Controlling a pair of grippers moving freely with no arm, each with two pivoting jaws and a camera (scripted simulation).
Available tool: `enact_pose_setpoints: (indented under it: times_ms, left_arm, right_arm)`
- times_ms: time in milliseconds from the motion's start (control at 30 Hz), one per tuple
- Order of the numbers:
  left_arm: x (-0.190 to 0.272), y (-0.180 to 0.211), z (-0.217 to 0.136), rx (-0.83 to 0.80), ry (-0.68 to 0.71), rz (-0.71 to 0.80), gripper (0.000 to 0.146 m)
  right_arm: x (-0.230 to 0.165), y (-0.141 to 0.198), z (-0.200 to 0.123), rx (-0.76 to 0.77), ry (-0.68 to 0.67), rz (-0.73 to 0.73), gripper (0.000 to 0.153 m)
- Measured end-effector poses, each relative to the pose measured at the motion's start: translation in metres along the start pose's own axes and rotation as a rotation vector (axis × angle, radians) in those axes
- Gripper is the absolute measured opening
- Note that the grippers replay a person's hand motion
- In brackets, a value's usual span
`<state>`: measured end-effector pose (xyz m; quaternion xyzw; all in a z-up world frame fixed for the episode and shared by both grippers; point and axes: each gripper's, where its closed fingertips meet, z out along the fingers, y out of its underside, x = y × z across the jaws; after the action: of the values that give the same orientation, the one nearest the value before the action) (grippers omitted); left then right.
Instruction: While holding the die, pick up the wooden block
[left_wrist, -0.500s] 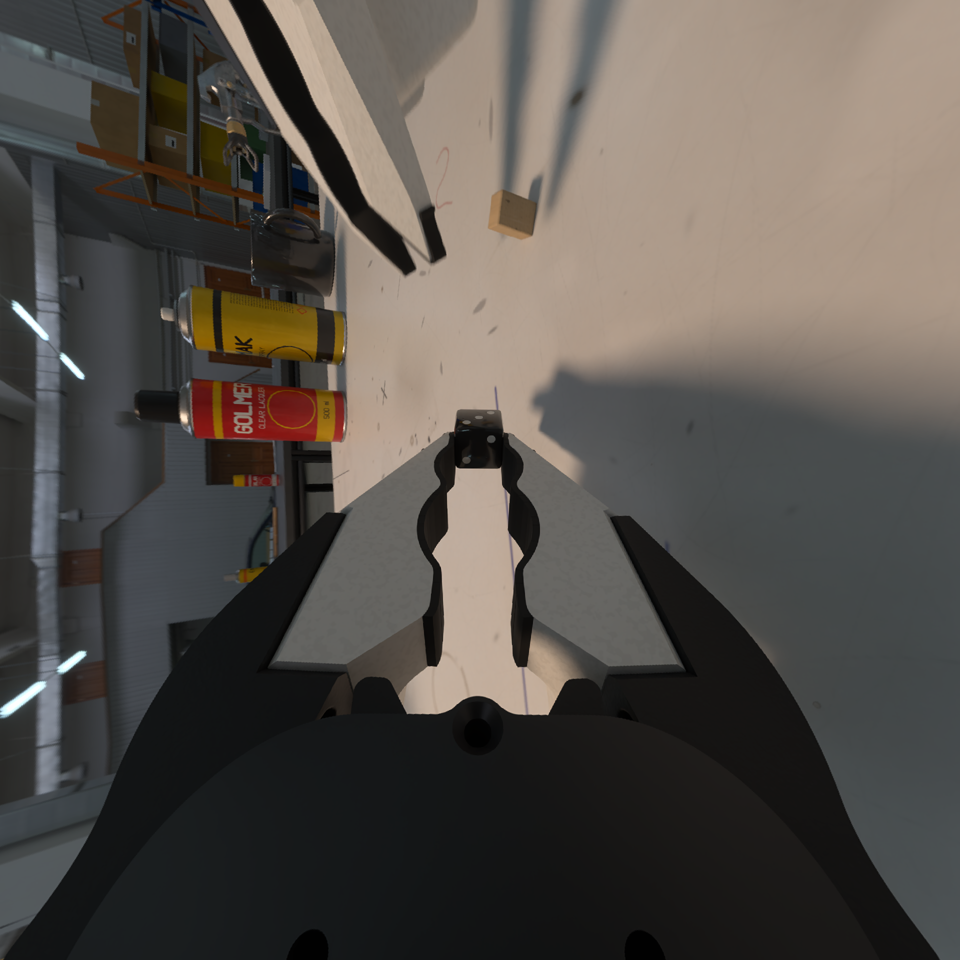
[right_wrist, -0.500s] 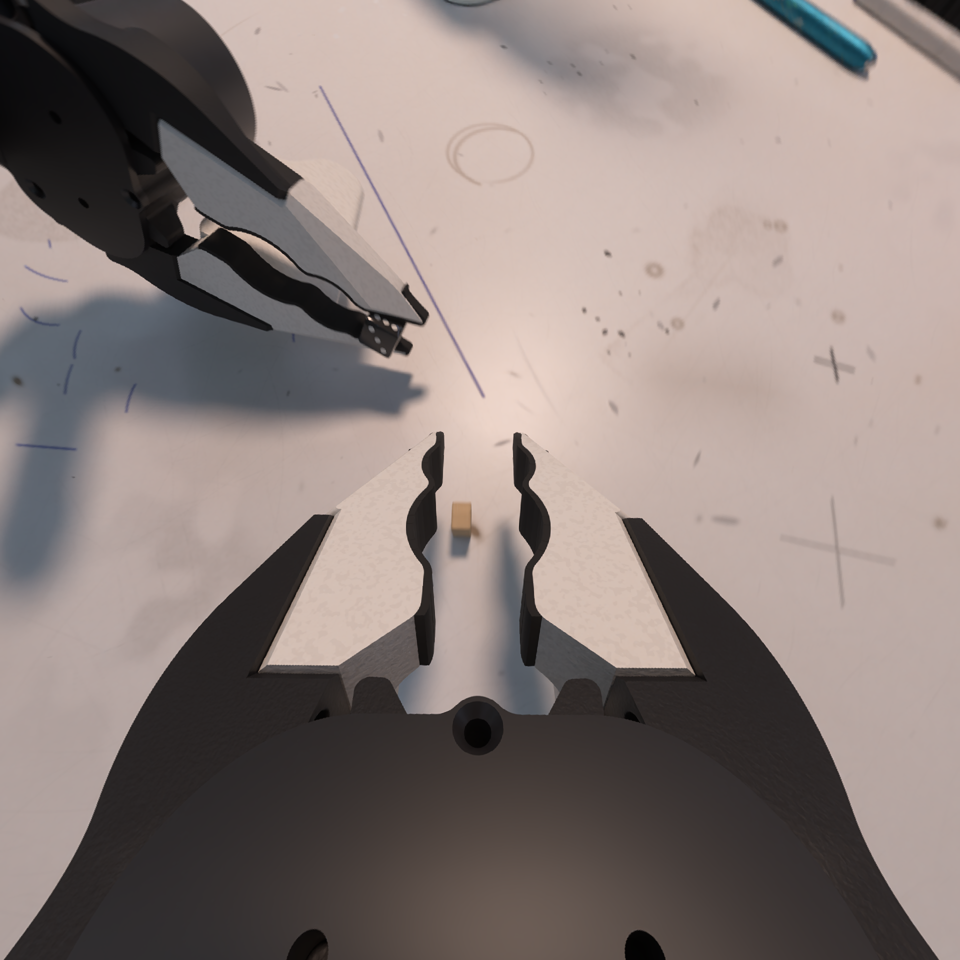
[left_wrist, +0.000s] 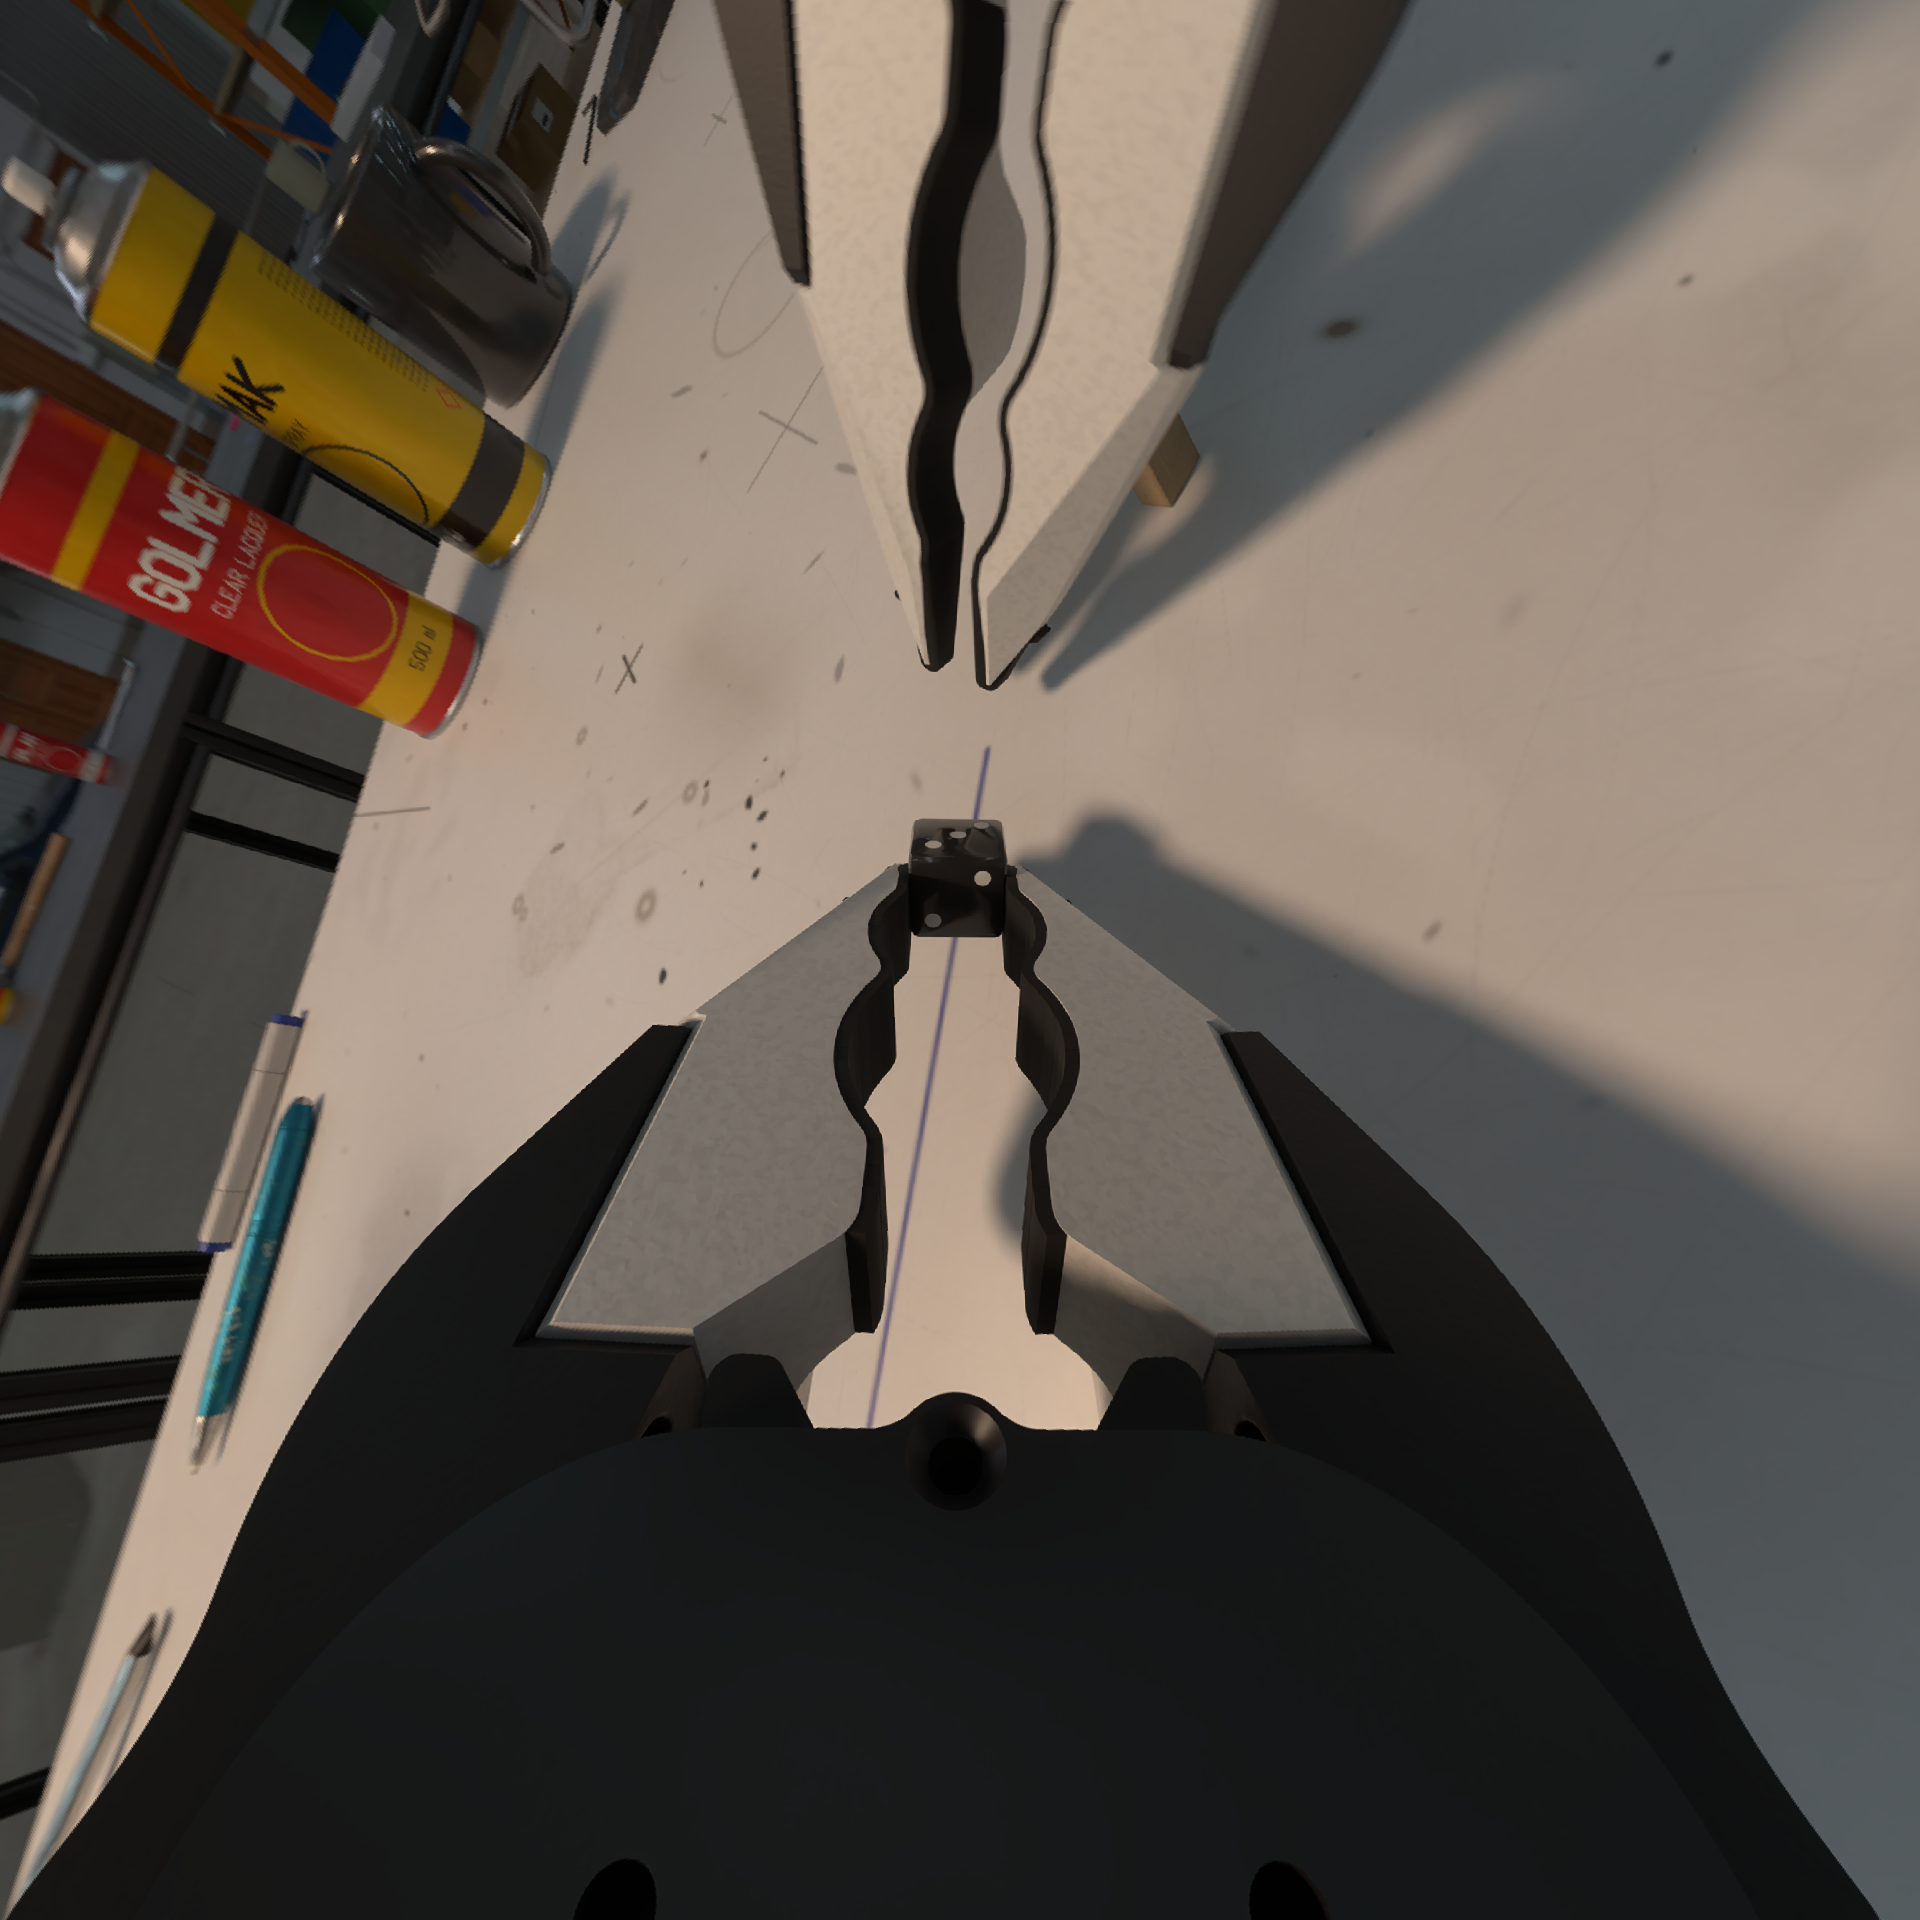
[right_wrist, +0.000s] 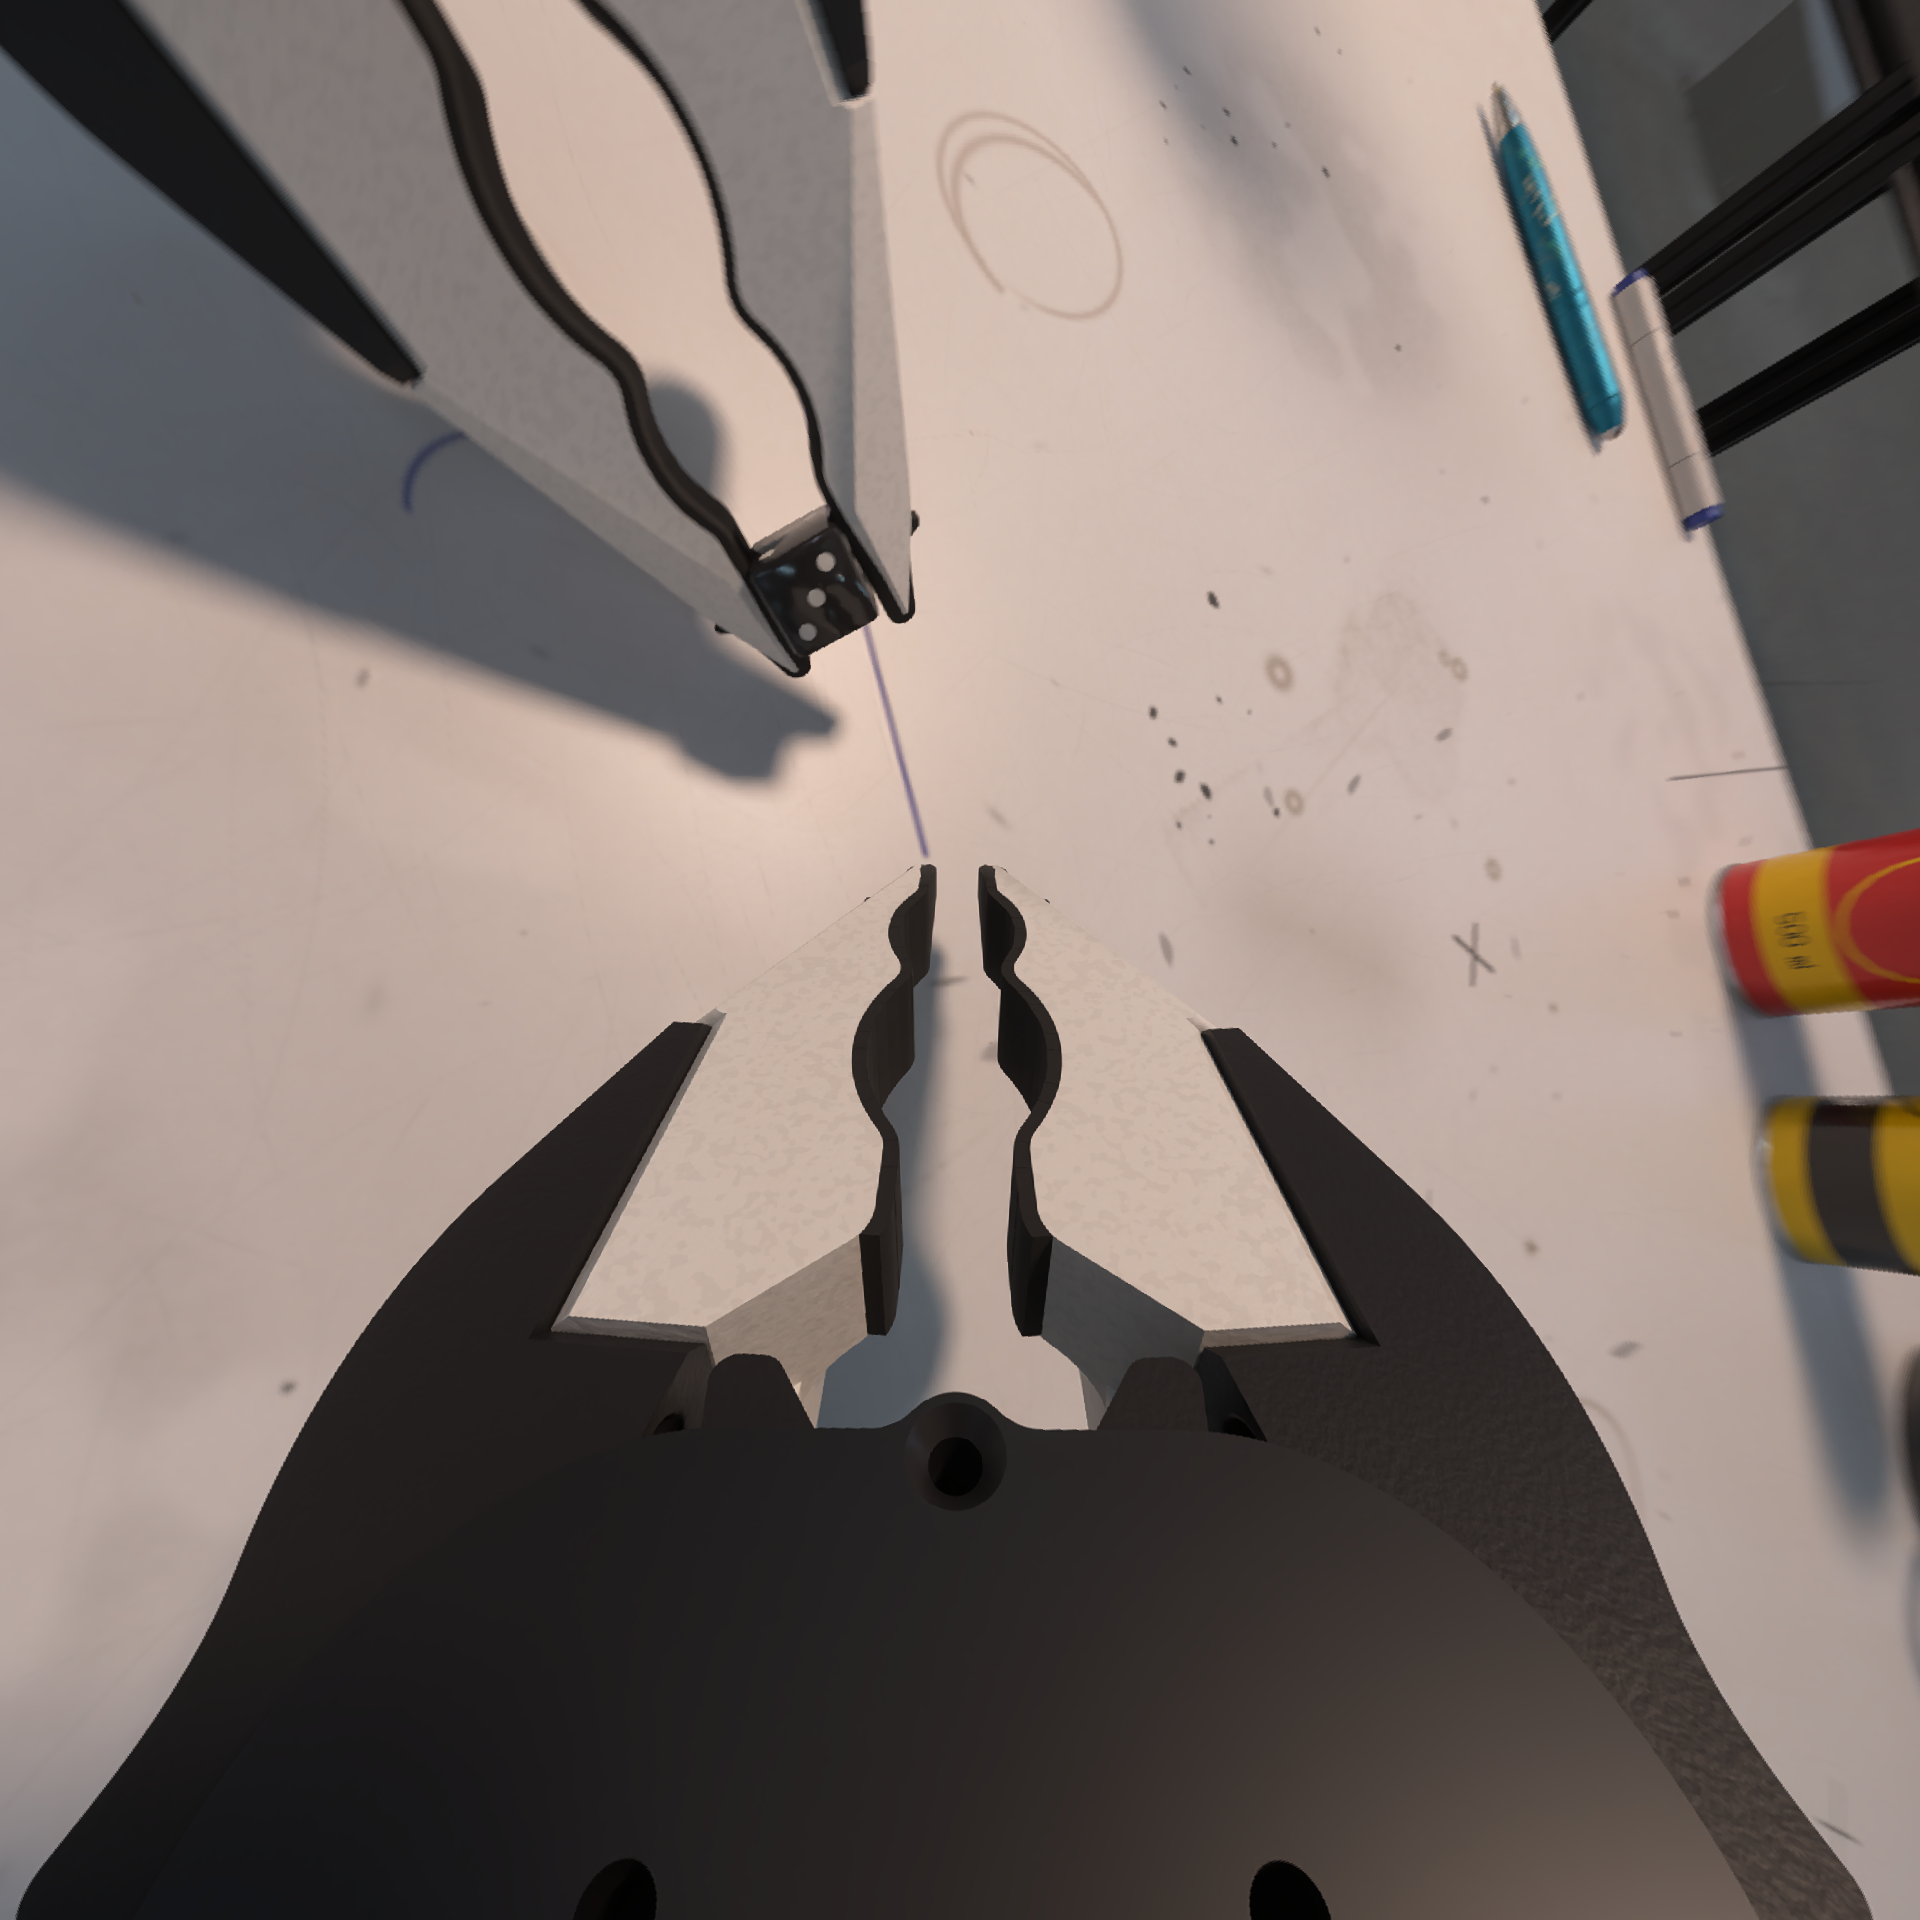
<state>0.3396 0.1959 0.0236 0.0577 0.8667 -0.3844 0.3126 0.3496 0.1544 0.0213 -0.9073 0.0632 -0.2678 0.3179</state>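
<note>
Since half a second ago, both grippers have swung to face each other tip to tip, and the small tan wooden block (left_wrist: 1169, 473) that lay between the right gripper's fingers now shows only in the left wrist view, as a corner peeking out from behind the far side of the right gripper's (left_wrist: 958, 665) finger, lying on the pale, scuffed tabletop (left_wrist: 1455, 727). From the right wrist view the right gripper (right_wrist: 956, 883) has its jaws drawn to a narrow gap with nothing between them, and the block is out of sight there. The left gripper (left_wrist: 956, 883) pinches the small black die with white pips (left_wrist: 956, 878) at its very fingertips; the right wrist view shows the same die (right_wrist: 812, 594) clamped at the end of the left gripper (right_wrist: 842, 613), raised above the table, its shadow falling beneath it. Off to the left of the left gripper, near the table edge, lie a red spray can with yellow bands (left_wrist: 239, 582), a yellow spray can with dark bands (left_wrist: 312, 364) and a dark metal mug (left_wrist: 447, 260), and nearer its body a teal pen (left_wrist: 255, 1268) beside a white marker (left_wrist: 249, 1132).
</note>
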Motion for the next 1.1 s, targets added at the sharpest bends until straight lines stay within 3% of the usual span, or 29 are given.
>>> enact_pose_setpoints:
  times_ms: [100, 300, 533, 667, 800, 900, 1100]
  left_arm:
    - [-0.001, 0.001, 0.001, -0.008, 0.007, -0.017, 0.016]
    - [-0.002, 0.004, 0.003, -0.030, -0.033, 0.031, 0.016]
    - [-0.003, 0.006, 0.004, -0.037, -0.110, 0.146, 0.016]
    - [-0.004, 0.006, 0.004, -0.036, -0.116, 0.155, 0.016]
    - [-0.005, 0.006, 0.004, -0.037, -0.124, 0.161, 0.016]
    - [-0.006, 0.006, 0.005, -0.042, -0.136, 0.167, 0.016]
    - [-0.008, 0.007, 0.005, -0.049, -0.165, 0.187, 0.016]
  right_arm:
    - [0.000, 0.001, -0.001, -0.011, 0.041, -0.042, 0.008]
    - [0.005, 0.007, -0.020, 0.007, 0.011, 0.041, 0.014]
    - [-0.006, 0.040, -0.049, -0.002, -0.146, 0.361, 0.022]
    - [-0.012, 0.050, -0.043, -0.044, -0.163, 0.416, 0.026]
    - [-0.016, 0.044, -0.036, -0.043, -0.184, 0.405, 0.024]
    - [-0.021, 0.039, -0.033, -0.031, -0.245, 0.439, 0.008]
    - [-0.016, 0.041, -0.032, -0.022, -0.213, 0.482, 0.008]
